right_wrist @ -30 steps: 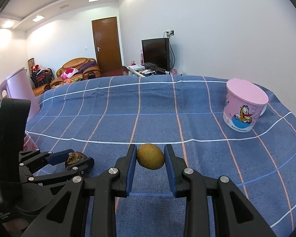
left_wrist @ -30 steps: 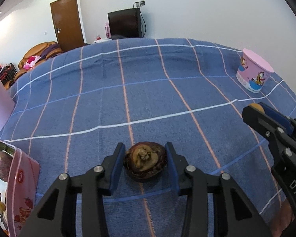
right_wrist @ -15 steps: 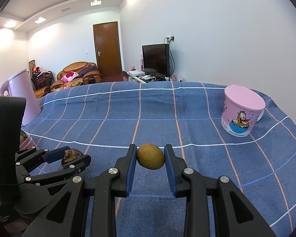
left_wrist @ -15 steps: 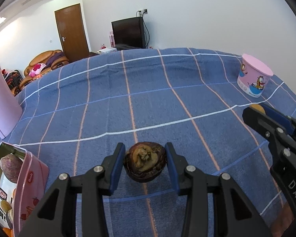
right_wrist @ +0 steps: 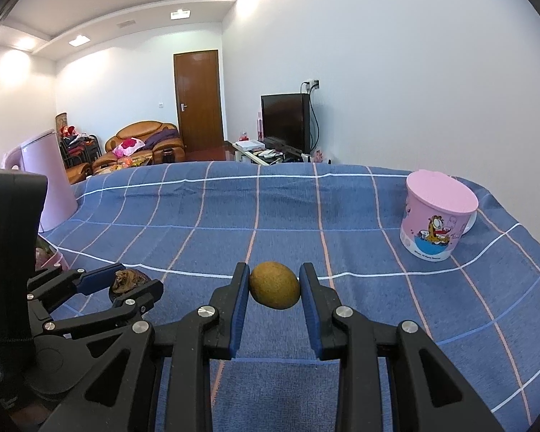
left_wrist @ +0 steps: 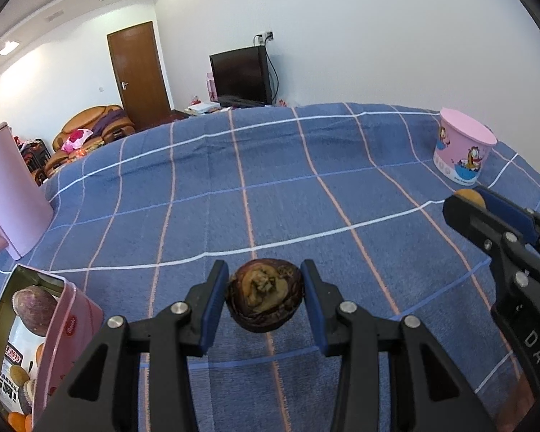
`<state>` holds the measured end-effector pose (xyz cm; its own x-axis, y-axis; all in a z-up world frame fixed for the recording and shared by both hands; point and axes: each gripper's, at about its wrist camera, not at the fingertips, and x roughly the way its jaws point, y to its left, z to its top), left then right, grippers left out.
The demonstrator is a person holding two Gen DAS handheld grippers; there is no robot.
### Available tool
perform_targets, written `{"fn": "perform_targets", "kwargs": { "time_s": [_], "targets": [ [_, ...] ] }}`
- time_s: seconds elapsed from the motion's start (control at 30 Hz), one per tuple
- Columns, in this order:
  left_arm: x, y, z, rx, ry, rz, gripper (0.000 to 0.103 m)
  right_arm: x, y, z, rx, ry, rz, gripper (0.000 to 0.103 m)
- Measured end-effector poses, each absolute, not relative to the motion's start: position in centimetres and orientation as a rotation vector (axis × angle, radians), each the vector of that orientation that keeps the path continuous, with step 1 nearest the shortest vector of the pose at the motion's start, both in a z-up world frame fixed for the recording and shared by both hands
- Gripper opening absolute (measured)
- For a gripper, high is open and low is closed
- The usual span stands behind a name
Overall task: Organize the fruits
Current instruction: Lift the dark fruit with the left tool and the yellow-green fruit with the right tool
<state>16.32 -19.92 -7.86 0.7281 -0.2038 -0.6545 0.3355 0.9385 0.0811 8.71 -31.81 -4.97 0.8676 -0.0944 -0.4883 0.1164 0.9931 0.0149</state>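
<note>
My left gripper (left_wrist: pixel 265 297) is shut on a dark purple mangosteen (left_wrist: pixel 265 300) and holds it above the blue checked cloth (left_wrist: pixel 270 180). My right gripper (right_wrist: pixel 274 286) is shut on a brown kiwi (right_wrist: pixel 274 284), also held above the cloth. In the right wrist view the left gripper (right_wrist: pixel 126 284) with its mangosteen (right_wrist: pixel 126 279) is at the left. In the left wrist view the right gripper (left_wrist: pixel 466 199) is at the right, with the kiwi (left_wrist: pixel 468 195) peeking out. A pink tin (left_wrist: pixel 64 342) with fruit inside stands at the lower left.
A pink cartoon cup (right_wrist: pixel 437 214) stands at the right on the cloth. A tall pink jug (left_wrist: pixel 9 194) stands at the left edge. Beyond the table are a TV (right_wrist: pixel 286 122), a sofa (right_wrist: pixel 144 144) and a door.
Both grippers have risen and tilted up with their fruits still held, so more of the room and the pink tin shows. The grips have not changed.
</note>
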Motion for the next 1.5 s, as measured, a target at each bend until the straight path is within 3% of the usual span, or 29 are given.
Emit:
{"fn": "perform_targets", "kwargs": {
  "time_s": [1.5],
  "targets": [
    [13.6,-17.7,-6.0,0.128,0.514,-0.238,0.043,6.2,-30.9,-4.0,0.01,0.373,-0.129,0.03]
  ]
}}
